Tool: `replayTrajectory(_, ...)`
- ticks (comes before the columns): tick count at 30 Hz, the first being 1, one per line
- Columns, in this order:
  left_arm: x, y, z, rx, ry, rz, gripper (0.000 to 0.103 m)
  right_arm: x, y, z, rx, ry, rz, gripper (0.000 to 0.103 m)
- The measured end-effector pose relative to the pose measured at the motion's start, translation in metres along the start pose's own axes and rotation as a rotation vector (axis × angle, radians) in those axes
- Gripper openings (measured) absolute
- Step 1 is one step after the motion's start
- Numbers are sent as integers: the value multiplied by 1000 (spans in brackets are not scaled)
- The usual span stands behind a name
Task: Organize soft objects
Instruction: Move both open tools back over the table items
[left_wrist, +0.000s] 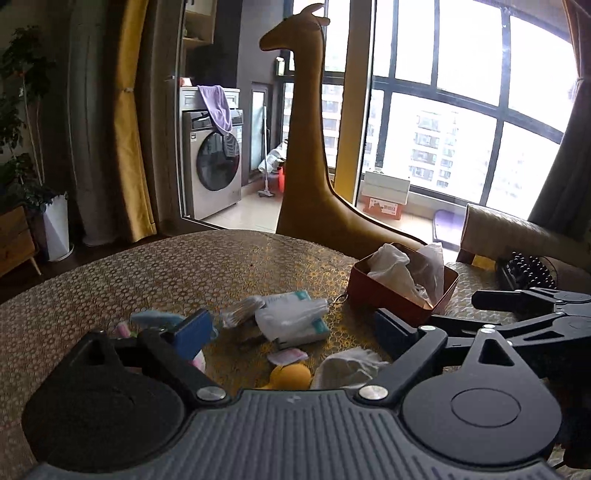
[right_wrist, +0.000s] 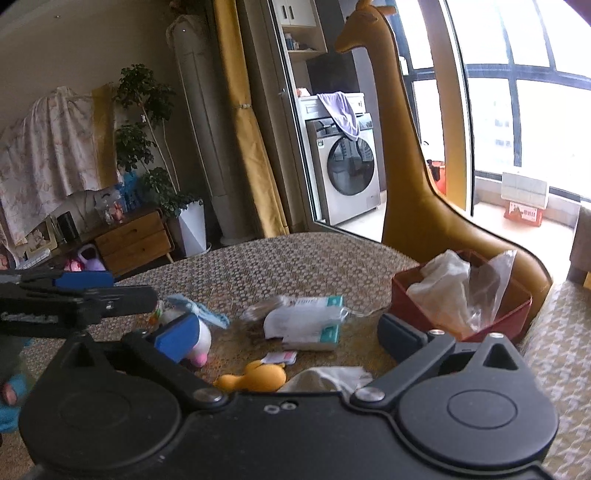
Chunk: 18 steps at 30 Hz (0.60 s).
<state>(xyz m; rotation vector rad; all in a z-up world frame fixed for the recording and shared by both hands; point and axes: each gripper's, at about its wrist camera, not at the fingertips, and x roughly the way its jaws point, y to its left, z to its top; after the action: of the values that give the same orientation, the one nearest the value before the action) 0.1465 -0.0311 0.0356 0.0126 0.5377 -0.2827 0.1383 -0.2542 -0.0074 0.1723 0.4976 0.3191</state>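
Left gripper (left_wrist: 291, 326): jaws spread wide, empty.
Red box (left_wrist: 402, 295): near the desk's (left_wrist: 147, 273) right edge, apparently holding crumpled tissue (left_wrist: 391, 267).

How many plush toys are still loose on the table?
2: a yellow plush toy near the table's front edge, and a white-and-pink plush toy to its left, partly hidden behind the right gripper's finger. Others may be hidden.
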Motion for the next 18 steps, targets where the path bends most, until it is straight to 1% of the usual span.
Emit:
replayTrajectory(6, 2, 12, -24, -58, 37, -1, 95, 8, 8, -19, 11, 27, 9, 103)
replayTrajectory(8, 6, 15, -30, -71, 65, 7, 103, 11, 10, -23, 6, 38, 8, 103)
replayTrajectory(11, 14, 20, -42, -97, 95, 1, 103, 16, 10, -28, -5, 67, 2, 103)
replayTrajectory(15, 21, 24, -57, -120, 108, 9, 103, 27, 8, -35, 2, 102, -3, 103)
replayTrajectory(18, 25, 24, -67, -108, 95, 39, 103, 35, 4, -40, 7, 123, -12, 103)
